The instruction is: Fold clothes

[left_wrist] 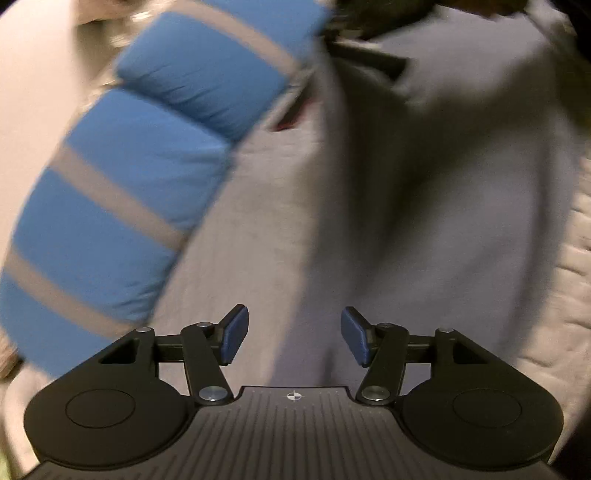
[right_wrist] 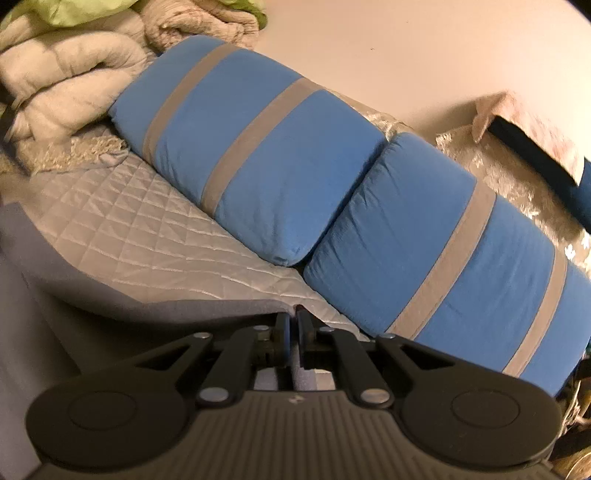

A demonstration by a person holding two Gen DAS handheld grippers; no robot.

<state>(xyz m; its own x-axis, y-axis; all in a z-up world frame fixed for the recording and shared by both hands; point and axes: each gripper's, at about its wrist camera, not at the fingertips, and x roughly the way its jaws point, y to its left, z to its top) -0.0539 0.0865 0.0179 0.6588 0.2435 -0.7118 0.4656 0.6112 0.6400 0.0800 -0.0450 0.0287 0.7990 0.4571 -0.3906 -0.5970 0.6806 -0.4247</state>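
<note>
Left gripper (left_wrist: 294, 341) jaws open, blue pads (left_wrist: 233, 338) well apart, nothing between them; it hovers over a grey garment (left_wrist: 424, 206) spread flat on the bed, left view motion-blurred. The garment has a dark collar or neck opening (left_wrist: 369, 61) at the far end, and a small red patch (left_wrist: 291, 118) shows at its left edge, too blurred to identify. Quilted bedspread (left_wrist: 565, 266) visible to the right of the garment. Right gripper (right_wrist: 294, 334) jaws closed on an edge of the grey garment (right_wrist: 48, 273): fabric sits pinched between the pads, and the cloth runs from the jaws out to the left of the right view, lifted over the quilted bedspread (right_wrist: 122, 218). Two blue pillows with grey stripes lie end to end along the far side of the bed: left pillow (right_wrist: 258, 147) and right pillow (right_wrist: 443, 266), touching at their corners. The same pillows (left_wrist: 122, 192) show at the left of the left view, beside the garment's edge. Crumpled cream duvet (right_wrist: 66, 77) piled at top left in the right view, with a green cloth (right_wrist: 92, 11) on top of it. Plain pale wall (right_wrist: 424, 48) behind the pillows. A shiny patterned fabric (right_wrist: 517, 177) lies behind the right pillow.
</note>
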